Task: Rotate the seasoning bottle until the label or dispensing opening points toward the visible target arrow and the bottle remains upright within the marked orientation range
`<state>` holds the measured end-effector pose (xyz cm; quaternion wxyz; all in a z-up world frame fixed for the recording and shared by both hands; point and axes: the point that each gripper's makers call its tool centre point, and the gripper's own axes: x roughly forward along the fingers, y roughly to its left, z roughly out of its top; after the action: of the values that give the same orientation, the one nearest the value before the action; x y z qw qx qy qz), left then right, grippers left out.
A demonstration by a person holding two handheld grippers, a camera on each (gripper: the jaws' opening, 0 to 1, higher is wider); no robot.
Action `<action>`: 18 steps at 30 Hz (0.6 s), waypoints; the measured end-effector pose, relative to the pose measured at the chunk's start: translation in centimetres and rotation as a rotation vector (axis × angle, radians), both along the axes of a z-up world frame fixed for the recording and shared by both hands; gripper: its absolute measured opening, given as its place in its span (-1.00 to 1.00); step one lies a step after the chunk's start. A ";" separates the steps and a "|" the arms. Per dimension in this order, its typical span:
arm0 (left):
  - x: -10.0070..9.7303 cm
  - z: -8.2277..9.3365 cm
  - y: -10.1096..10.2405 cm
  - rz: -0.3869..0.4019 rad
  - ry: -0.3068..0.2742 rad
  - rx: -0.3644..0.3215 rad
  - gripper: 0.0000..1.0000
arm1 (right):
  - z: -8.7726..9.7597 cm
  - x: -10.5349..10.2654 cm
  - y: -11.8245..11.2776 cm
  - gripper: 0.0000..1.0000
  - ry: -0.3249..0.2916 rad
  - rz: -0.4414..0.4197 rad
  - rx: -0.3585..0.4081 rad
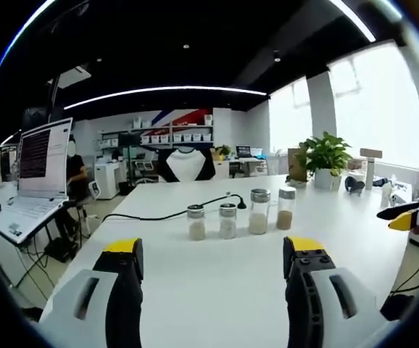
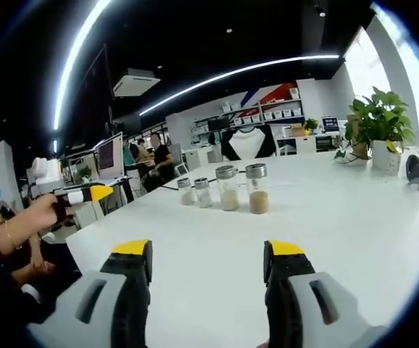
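Several glass seasoning bottles with silver caps stand upright in a row on the white table (image 1: 217,290). In the left gripper view the two short ones (image 1: 196,222) (image 1: 227,220) are on the left and the two taller ones (image 1: 259,211) (image 1: 286,208) on the right. My left gripper (image 1: 213,250) is open, well short of them, with nothing between its jaws. In the right gripper view the same row (image 2: 228,188) stands farther off, ahead of my open right gripper (image 2: 208,250). A hand (image 2: 41,212) holds the left gripper (image 2: 86,193) at the left there. The right gripper (image 1: 409,216) enters from the right edge.
An open laptop (image 1: 39,181) sits on a stand left of the table. A black cable (image 1: 169,214) runs across the table behind the bottles. A potted plant (image 1: 325,156) (image 2: 380,119) stands at the far right. People sit at desks (image 2: 155,159) in the background.
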<state>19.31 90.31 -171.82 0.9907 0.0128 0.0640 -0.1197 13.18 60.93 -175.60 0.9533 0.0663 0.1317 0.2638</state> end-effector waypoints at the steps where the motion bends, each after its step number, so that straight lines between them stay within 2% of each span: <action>1: 0.4 -0.1 0.0 -0.005 0.002 0.008 0.68 | -0.1 0.1 -0.1 0.22 0.001 -0.006 -0.001; 4: 1.3 -0.6 0.0 -0.018 0.009 0.015 0.68 | -0.4 0.1 -0.4 0.22 0.012 -0.018 0.004; 8: 2.5 -1.2 0.2 -0.023 0.023 -0.021 0.68 | -0.6 0.3 -0.7 0.22 0.018 -0.026 0.000; 12: 3.9 -1.6 0.3 -0.023 0.045 0.018 0.66 | -0.8 0.9 -1.1 0.20 0.016 -0.045 0.013; 18: 6.8 -0.7 0.4 -0.042 0.024 0.065 0.65 | -1.4 1.4 -1.0 0.20 0.037 -0.036 0.010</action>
<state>26.11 90.74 -172.52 0.9862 0.0447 0.0793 -0.1384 14.59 59.98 -177.05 0.9550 0.0784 0.1467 0.2458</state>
